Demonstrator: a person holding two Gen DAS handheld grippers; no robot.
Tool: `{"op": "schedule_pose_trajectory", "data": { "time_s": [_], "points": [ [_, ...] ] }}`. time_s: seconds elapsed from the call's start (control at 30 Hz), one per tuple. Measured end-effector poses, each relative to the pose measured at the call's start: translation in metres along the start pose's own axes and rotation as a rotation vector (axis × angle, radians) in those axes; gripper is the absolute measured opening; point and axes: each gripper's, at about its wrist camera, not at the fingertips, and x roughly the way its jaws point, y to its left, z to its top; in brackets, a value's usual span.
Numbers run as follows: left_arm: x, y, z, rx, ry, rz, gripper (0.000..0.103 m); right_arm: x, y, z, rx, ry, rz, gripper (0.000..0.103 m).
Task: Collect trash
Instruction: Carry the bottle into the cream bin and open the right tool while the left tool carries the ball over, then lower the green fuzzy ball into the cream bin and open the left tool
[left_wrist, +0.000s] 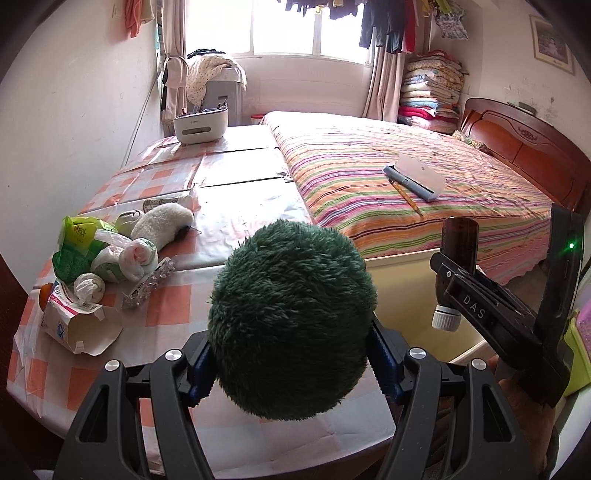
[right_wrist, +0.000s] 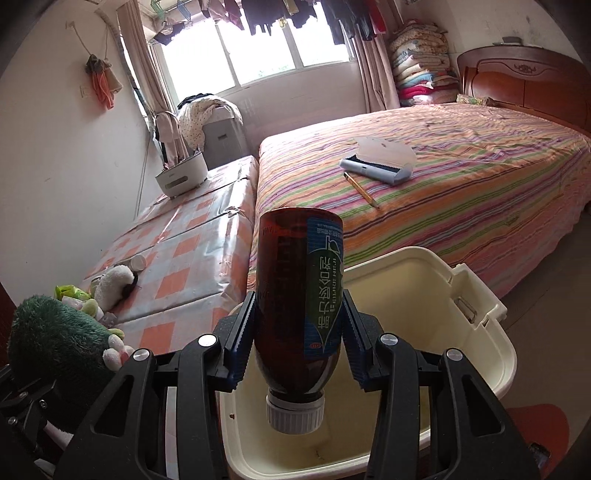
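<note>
Daylight pours in through the window (left_wrist: 295, 27), which blows out to pure white and washes out the bed's (left_wrist: 424, 184) far end. Heavy fisheye bending, black corners. Focus is pretty sharp throughout.

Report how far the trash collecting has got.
Done: nothing visibly; the cream bin looks empty apart from a few specks. In hand: the right gripper holds a brown bottle, cap toward the camera, over the bin; the left gripper clamps a green plush toy. Left: the wrappers, bags and torn carton piled on the checked table.
</note>
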Motion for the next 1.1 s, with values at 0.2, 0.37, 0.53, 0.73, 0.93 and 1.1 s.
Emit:
{"op": "schedule_pose_trajectory", "data": {
  "time_s": [0.2, 0.37, 0.53, 0.73, 0.93, 1.1],
  "points": [
    [0.018, -0.028, 0.011, 0.040, 0.014, -0.038, 0.067, 0.007, -0.029, 0.000, 0.056, 0.028, -0.037, 0.062],
    [0.032, -0.042, 0.016, 0.050, 0.037, -0.060, 0.067, -0.007, -0.039, 0.003, 0.109, -0.038, -0.031, 0.083],
    [0.047, -0.059, 0.018, 0.081, 0.058, -0.066, 0.067, -0.024, -0.057, 0.006, 0.211, -0.117, -0.012, 0.083],
    [0.061, -0.079, 0.018, 0.125, 0.072, -0.067, 0.068, -0.037, -0.069, 0.008, 0.267, -0.185, -0.011, 0.083],
    [0.070, -0.088, 0.020, 0.123, 0.105, -0.103, 0.068, -0.039, -0.071, 0.008, 0.293, -0.193, 0.000, 0.083],
    [0.072, -0.096, 0.024, 0.131, 0.114, -0.113, 0.072, -0.043, -0.074, 0.009, 0.302, -0.216, -0.006, 0.083]
  ]
}}
